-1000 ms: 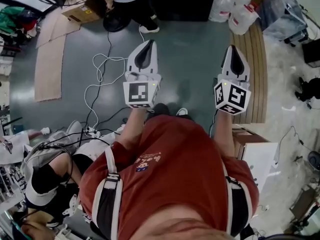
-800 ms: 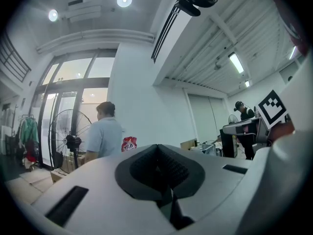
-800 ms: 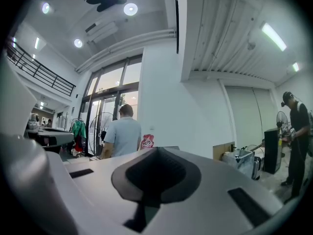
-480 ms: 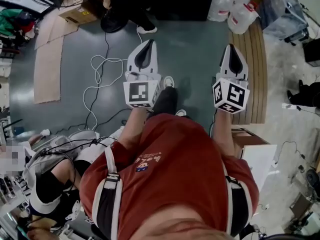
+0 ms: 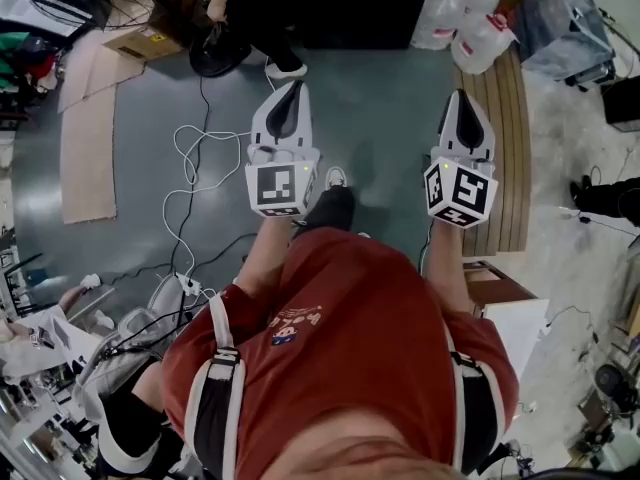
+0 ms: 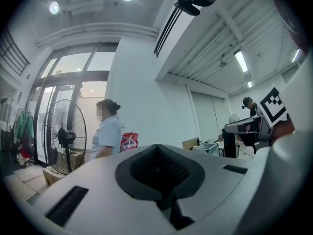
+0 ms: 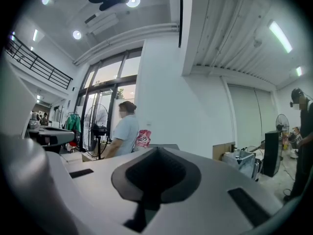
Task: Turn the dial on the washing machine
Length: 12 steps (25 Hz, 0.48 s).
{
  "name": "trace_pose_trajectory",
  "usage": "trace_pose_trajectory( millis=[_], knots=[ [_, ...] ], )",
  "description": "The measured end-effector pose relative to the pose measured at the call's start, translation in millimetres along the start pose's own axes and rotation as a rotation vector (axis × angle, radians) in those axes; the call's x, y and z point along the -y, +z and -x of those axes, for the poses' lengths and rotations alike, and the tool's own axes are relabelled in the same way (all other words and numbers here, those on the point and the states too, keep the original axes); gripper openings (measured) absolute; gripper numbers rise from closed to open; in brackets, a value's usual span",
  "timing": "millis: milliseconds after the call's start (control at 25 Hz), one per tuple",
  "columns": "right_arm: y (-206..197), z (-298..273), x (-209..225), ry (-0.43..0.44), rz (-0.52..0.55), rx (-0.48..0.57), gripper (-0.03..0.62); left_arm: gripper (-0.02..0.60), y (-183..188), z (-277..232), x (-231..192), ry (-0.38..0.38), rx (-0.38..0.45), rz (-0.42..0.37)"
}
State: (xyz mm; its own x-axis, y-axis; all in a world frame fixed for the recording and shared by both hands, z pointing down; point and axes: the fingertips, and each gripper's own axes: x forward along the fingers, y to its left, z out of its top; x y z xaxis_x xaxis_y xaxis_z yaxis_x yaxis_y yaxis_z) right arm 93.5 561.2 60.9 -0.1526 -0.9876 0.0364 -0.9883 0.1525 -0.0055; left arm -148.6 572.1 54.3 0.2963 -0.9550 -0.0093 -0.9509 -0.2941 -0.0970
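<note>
Ahead of the chest, left tool (image 5: 292, 88): jaws pressed together with nothing between them, pointing level and away from the body over the floor.
Right tool (image 5: 463, 98): jaws likewise closed on nothing, level, side by side with the left one and well apart from it.
Marker cubes (image 5: 281, 189): one at the rear of each tool, just ahead of the wrists.
Holder: a person in a red shirt (image 5: 340, 338) with black-and-white harness straps (image 5: 215, 403); one shoe (image 5: 335, 180) showed just beside the left cube.
Floor (image 5: 390, 118): grey-green, beneath both tools.
White cable (image 5: 190, 173): lay in loops on the floor, left of the left tool.
Cardboard sheet (image 5: 88, 158): flat on the floor, further left again.
Slatted wooden board (image 5: 508, 138): on the floor just right of the right tool.
Plastic jugs (image 5: 470, 23): clustered at the far end of that board.
Bystander (image 6: 107, 133): in a light shirt, ahead and to the left of the tools, beside a standing fan (image 6: 66, 136) and in front of a white wall (image 6: 146, 92).
Second bystander (image 7: 303, 136): in dark clothes, at the far right of the right gripper view.
Washing machine dial: shown in no view; I could not tell where it stood.
</note>
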Motion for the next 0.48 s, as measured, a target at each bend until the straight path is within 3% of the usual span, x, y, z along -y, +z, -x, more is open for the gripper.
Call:
trace_pose_trajectory(
  millis=[480],
  knots=[
    [-14,-157,-26,-0.035,0.01,-0.058,0.008,0.009,-37,-139,-86,-0.061,-0.031,0.024]
  ],
)
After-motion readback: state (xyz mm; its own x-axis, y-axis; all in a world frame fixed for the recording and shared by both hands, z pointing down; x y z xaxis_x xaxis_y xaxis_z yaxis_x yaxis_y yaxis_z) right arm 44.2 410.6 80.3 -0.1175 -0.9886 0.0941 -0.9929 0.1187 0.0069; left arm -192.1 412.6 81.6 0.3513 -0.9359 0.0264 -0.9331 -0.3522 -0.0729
